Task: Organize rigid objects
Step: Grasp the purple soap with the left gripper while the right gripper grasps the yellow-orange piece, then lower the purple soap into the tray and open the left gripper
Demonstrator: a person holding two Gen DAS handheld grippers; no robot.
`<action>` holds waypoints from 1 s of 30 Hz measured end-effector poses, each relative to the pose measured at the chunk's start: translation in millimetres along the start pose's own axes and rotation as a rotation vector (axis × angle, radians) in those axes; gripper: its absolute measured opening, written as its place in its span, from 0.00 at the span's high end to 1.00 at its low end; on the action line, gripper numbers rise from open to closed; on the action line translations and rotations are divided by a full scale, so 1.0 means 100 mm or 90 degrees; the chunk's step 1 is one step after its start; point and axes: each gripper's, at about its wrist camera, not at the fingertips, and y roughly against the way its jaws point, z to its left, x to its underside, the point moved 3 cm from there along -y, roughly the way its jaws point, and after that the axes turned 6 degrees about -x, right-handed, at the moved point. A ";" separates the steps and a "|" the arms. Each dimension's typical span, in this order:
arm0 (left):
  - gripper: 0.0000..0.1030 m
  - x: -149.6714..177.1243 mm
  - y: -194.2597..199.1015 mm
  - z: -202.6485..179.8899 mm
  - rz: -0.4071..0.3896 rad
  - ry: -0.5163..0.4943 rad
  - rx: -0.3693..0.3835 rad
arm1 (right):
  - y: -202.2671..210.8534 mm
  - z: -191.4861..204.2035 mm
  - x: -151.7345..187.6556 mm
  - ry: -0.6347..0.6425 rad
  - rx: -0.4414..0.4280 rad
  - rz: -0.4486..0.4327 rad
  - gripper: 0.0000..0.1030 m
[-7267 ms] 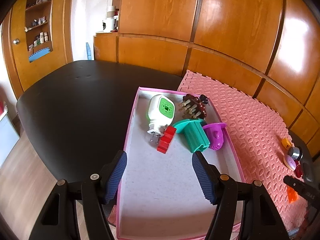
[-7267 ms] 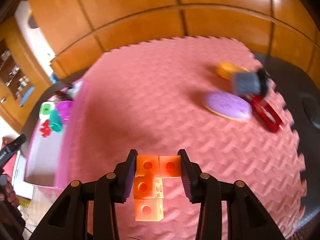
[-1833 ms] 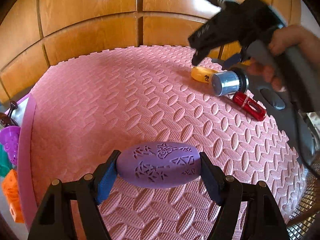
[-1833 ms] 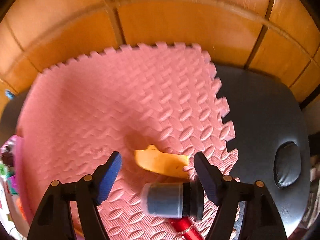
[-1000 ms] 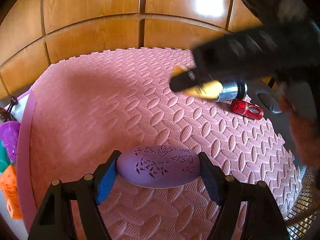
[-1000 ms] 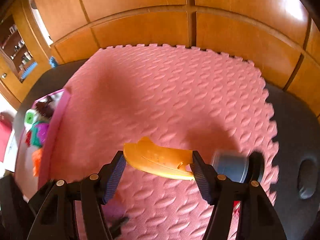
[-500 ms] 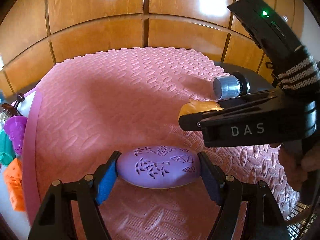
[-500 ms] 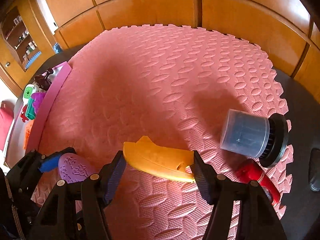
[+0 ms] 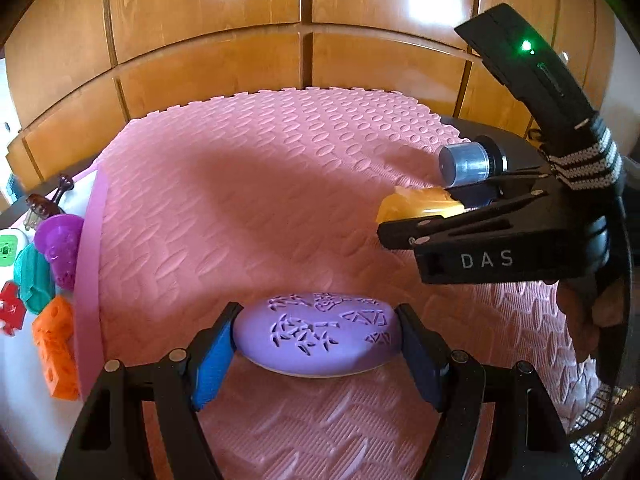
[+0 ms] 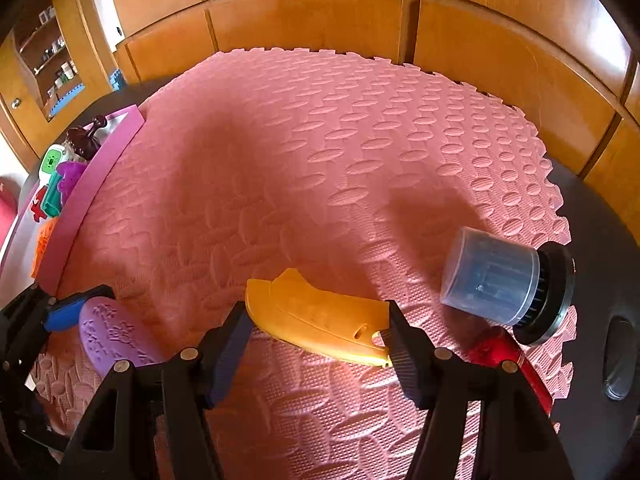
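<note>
My left gripper (image 9: pixel 316 340) is shut on a purple oval piece (image 9: pixel 318 338) with a carved pattern, held just above the pink foam mat (image 9: pixel 248 184). The same piece (image 10: pixel 110 334) shows at the lower left of the right wrist view. My right gripper (image 10: pixel 318 330) is shut on a curved orange plastic piece (image 10: pixel 320 326), also over the mat. In the left wrist view that orange piece (image 9: pixel 420 208) sticks out past the right gripper's black body at the right. A pink-rimmed tray (image 9: pixel 90 280) lies at the mat's left edge.
A grey cylinder with a black base (image 10: pixel 504 282) and a red item (image 10: pixel 504 356) lie on the mat's right edge. The tray holds an orange block (image 9: pixel 54 354), a purple strainer (image 9: pixel 60 248), a green piece (image 9: pixel 32 278) and a white plug (image 9: pixel 7 246). Wooden panels (image 10: pixel 304 20) stand behind.
The right gripper with the orange piece has come lower and closer to the mat, and it has rolled slightly. The left gripper has stayed in place with the purple piece.
</note>
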 end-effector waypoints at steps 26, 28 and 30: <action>0.26 0.19 0.92 2.18 0.001 0.271 -0.093 | 0.04 0.03 0.04 0.016 0.014 -0.017 0.36; 0.26 0.31 0.80 2.39 0.041 0.301 -0.092 | 0.04 0.03 0.04 0.016 0.013 -0.017 0.35; 0.26 0.39 0.68 2.51 0.076 0.310 -0.100 | 0.04 0.03 0.03 0.016 0.013 -0.017 0.36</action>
